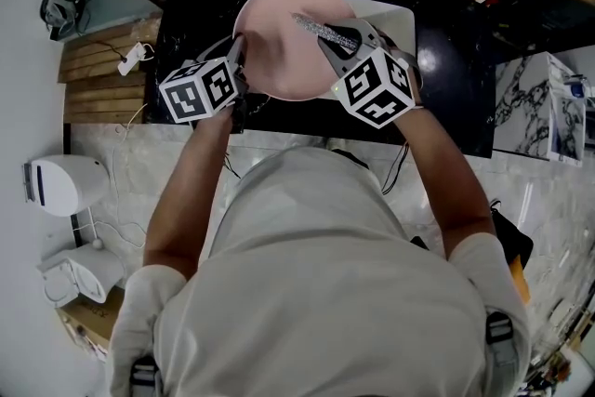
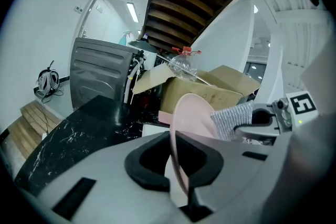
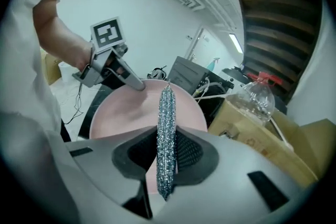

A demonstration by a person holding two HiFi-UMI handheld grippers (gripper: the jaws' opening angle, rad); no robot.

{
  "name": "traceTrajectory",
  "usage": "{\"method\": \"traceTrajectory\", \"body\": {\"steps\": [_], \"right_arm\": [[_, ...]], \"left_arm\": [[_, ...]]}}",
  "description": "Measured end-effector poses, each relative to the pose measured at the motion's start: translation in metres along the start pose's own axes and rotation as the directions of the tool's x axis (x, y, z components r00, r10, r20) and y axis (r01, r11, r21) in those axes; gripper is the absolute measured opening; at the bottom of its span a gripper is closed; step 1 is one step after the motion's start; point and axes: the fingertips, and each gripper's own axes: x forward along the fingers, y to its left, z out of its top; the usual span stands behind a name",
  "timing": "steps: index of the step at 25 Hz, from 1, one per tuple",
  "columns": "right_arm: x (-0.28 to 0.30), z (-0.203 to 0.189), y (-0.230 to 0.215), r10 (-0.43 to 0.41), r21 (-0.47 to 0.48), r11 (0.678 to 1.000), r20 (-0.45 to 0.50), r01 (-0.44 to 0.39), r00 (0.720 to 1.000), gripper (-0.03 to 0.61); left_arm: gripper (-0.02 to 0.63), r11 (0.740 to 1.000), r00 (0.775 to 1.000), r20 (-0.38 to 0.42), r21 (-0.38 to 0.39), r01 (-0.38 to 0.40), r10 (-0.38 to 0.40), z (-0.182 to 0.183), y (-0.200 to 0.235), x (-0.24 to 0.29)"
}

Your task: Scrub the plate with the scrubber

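Your left tool point(image 1: 239, 60) grips the plate point(image 1: 279, 56) by its rim; your right tool point(image 1: 356, 40) clamps the scrubber point(image 1: 321, 28), its length pointing outward across the plate.

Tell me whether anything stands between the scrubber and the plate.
Nothing visible does. The scrubber, in the right claw, lies over the plate's bare face; the left claw grips the plate's rim off to one side.
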Motion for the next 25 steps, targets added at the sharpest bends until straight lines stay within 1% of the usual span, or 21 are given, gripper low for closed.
{"method": "traceTrajectory", "body": {"steps": [4, 6, 9, 14, 18, 22, 25], "right_arm": [[0.009, 0.006, -0.036, -0.083, 0.002, 0.997, -0.009, 0.083, 0.997, 0.077], [0.017, 0.005, -0.042, -0.092, -0.001, 0.996, -0.025, 0.092, 0.995, 0.077], [0.026, 0.001, -0.036, -0.071, -0.008, 0.997, -0.044, 0.071, 0.996, 0.077], [0.031, -0.003, -0.006, -0.003, -0.048, 0.999, -0.062, 0.000, 0.998, 0.077], [0.032, -0.007, 0.026, 0.071, -0.084, 0.993, -0.079, -0.078, 0.994, 0.077], [0.028, -0.008, 0.062, 0.161, -0.106, 0.980, -0.081, -0.169, 0.984, 0.077], [0.025, -0.010, 0.089, 0.238, -0.127, 0.960, -0.088, -0.248, 0.967, 0.077]], "left_arm": [[0.017, 1.000, 1.000, -0.002, 0.010, 0.008, -0.008, -0.001, -0.007, 0.001], [0.018, 1.000, 1.000, -0.003, 0.010, 0.014, -0.013, -0.003, -0.010, 0.001], [0.021, 1.000, 1.000, -0.005, 0.012, 0.016, -0.016, -0.003, -0.013, 0.001], [0.025, 1.000, 1.000, -0.005, -0.003, 0.017, -0.017, -0.001, -0.010, 0.001], [0.026, 1.000, 1.000, -0.006, -0.015, 0.013, -0.013, 0.000, -0.006, 0.002], [0.028, 1.000, 1.000, -0.007, -0.024, 0.010, -0.011, 0.002, -0.004, 0.004], [0.028, 1.000, 1.000, -0.001, -0.023, 0.015, -0.015, 0.005, -0.004, 0.006]]}}
